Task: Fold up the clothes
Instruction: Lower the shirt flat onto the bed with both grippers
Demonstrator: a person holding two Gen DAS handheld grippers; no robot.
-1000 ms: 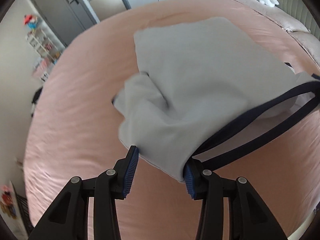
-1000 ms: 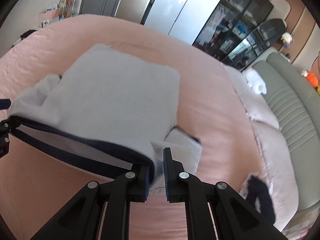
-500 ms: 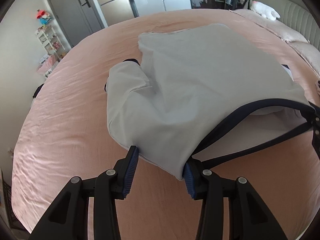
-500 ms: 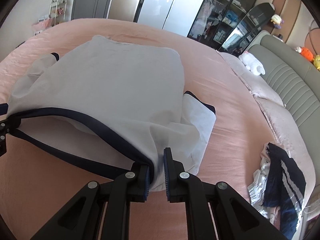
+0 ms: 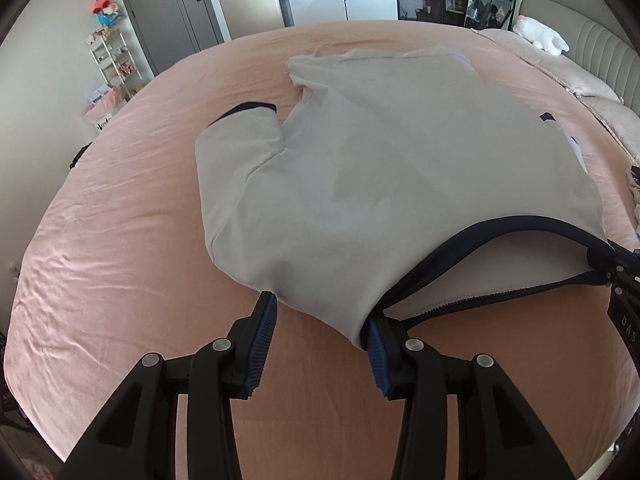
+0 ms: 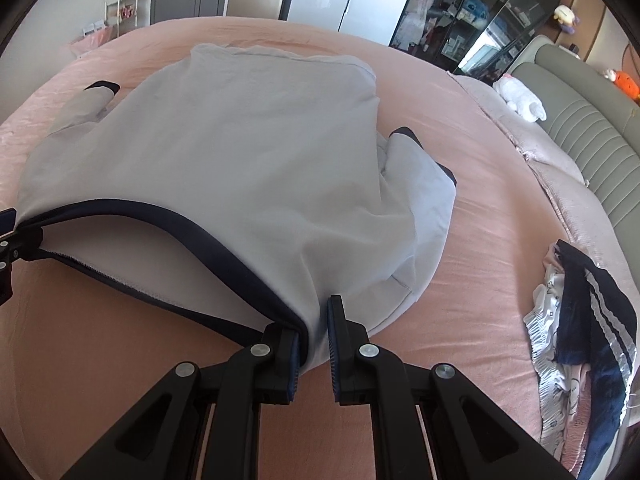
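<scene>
The white shirt (image 5: 380,168) spreads toward 12 o'clock over the pink bed (image 5: 120,248). Its navy-trimmed collar (image 6: 180,232) hangs between both grippers. The right gripper (image 6: 314,344) is clenched on one shoulder; the left gripper (image 5: 316,336), jaws partly apart, has the other shoulder against its right pad.

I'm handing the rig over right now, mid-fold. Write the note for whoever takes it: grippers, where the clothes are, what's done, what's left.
Left gripper: jaws partly apart, holding the light grey shirt at its shoulder beside the navy neckline.
Right gripper: shut on the other shoulder.
Shirt: body spread on the pink bed, hem at the far end, both short sleeves out to the sides, neck end lifted between the grippers.
Done: shirt laid out, no fold yet.
Left: set the neck end down, fold in the sleeves, fold the body. More clothes wait in a pile on the bed to the right.
</scene>
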